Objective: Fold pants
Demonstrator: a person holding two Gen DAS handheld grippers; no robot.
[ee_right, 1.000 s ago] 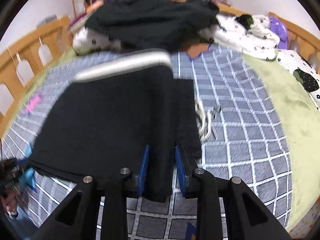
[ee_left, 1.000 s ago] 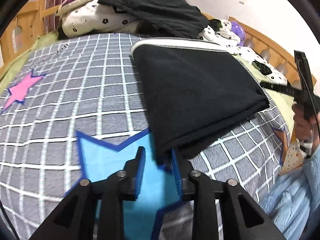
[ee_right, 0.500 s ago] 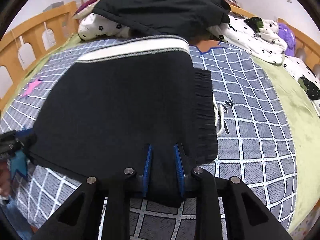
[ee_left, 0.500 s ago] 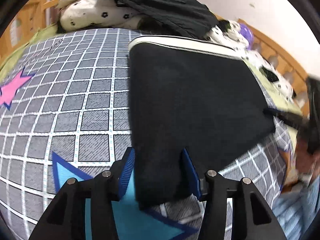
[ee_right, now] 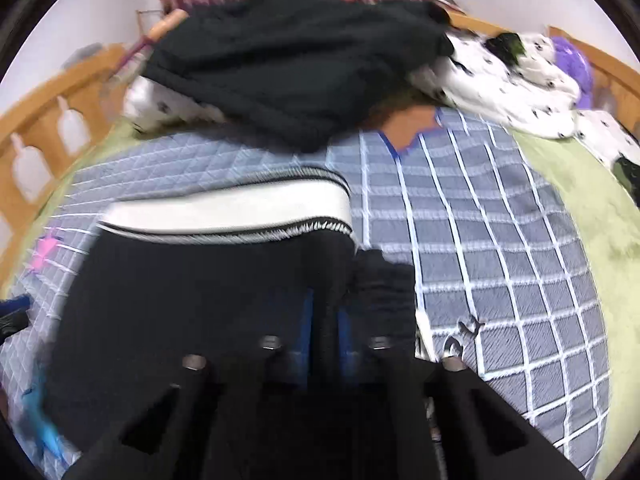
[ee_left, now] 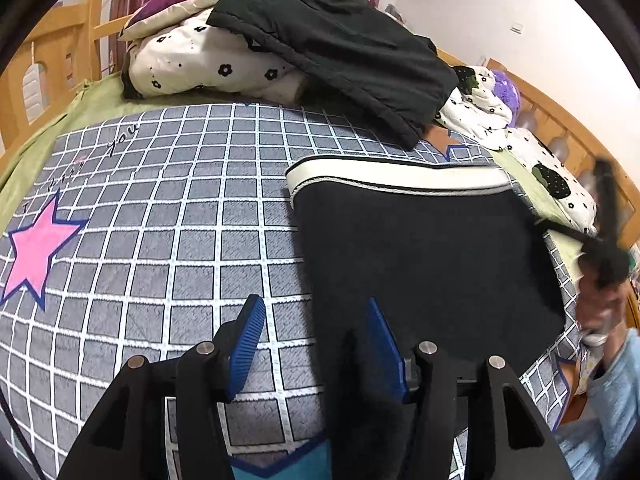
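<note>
A bed (ee_left: 36,148) with a wooden rail fills both views, covered by a grey checked blanket (ee_left: 168,240) printed with a pink star (ee_left: 36,248). At the head of the bed a white flower-print quilt (ee_left: 192,64) lies bundled, with a dark garment (ee_left: 340,56) draped over it. More white spotted bedding (ee_right: 508,80) sits toward the right side, beside a patch of green sheet (ee_right: 580,208).

The black pants (ee_left: 420,248) lie folded flat on the blanket, their white waistband (ee_left: 396,176) turned toward the quilt and the near edge hanging toward me. In the right wrist view the waistband (ee_right: 228,212) runs across the middle of the frame above the black cloth (ee_right: 192,300), and the picture is smeared by motion.

My left gripper (ee_left: 316,344) stands spread wide at the near left corner of the pants: its right finger (ee_left: 384,352) presses against the black fabric, while the left finger (ee_left: 248,340) hangs over bare blanket, so it grips nothing. My right gripper (ee_right: 324,332) is clenched on a fold of the pants at their near right edge, the blue pads (ee_right: 306,320) just visible on either side of the cloth. A bunched strip of black fabric (ee_right: 384,292) rises just beside it.
</note>
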